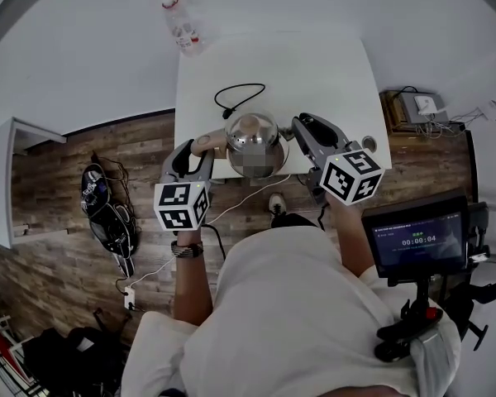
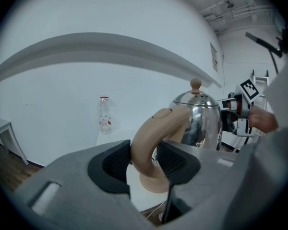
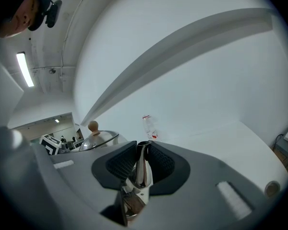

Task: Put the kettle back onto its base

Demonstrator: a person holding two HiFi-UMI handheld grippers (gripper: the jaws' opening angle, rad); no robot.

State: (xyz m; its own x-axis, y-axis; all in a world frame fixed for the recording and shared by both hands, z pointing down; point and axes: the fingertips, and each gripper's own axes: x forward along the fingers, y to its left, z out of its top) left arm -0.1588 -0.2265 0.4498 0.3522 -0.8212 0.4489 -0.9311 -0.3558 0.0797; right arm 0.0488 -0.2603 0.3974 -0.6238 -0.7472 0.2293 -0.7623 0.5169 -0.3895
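One white bench [image 1: 314,64] has one chrome kettle [image 1: 252,132] over its 6 o'clock edge, perhaps lifted just clear. Two tools grip the kettle. The left tool [image 2: 143,162] clenches the beige handle [image 2: 151,133] at 9 o'clock, and the right tool [image 3: 140,166] pinches the spout [image 3: 143,157] at 3 o'clock. One bottle [image 1: 183,25] stands at the bench's 11 o'clock corner.

Jaws clamped on kettle handle [image 2: 145,150], bottle [image 2: 104,115] behind

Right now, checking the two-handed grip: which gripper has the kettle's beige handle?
The left gripper: its jaws clamp the curved beige handle. The right gripper pinches the shiny spout instead.
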